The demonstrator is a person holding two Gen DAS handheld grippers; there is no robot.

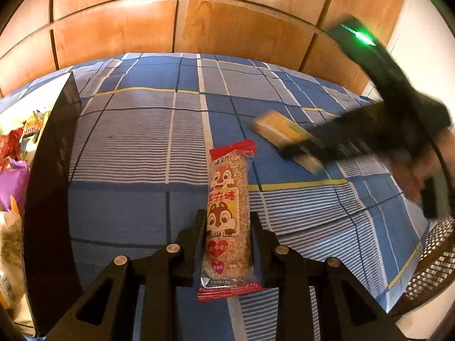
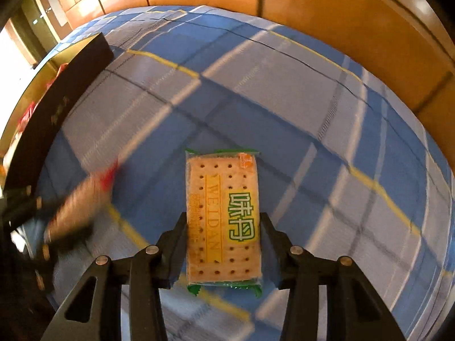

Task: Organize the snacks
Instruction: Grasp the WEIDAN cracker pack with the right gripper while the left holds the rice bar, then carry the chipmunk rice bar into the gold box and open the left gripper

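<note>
Left gripper: closed on the sesame bar, a black finger pressed to each long side of it, held above the checked cloth.
Sesame bar: long clear wrapper with red crimped ends, a pale grainy bar showing through; cartoon chipmunk faces, a yellow panel with red characters, and red hearts toward the near end.
Right gripper: jaws around the cracker pack with both fingers against its long edges; gripping it, as far as the right wrist view shows.
Cracker pack: flat rectangle, clear film with green crimped ends, orange-tan crackers dotted with holes, a yellow strip reading WEIDAN, and large green-and-white characters beside it.
Cracker pack, place: over the middle of the cloth, to the right of the sesame bar and blurred in the left wrist view.
Checked cloth: blue and grey-striped squares with white and yellow lines, covering the surface.
Black box: along the left edge of the cloth, colourful snack packets inside.
Backdrop: wood panels.
</note>
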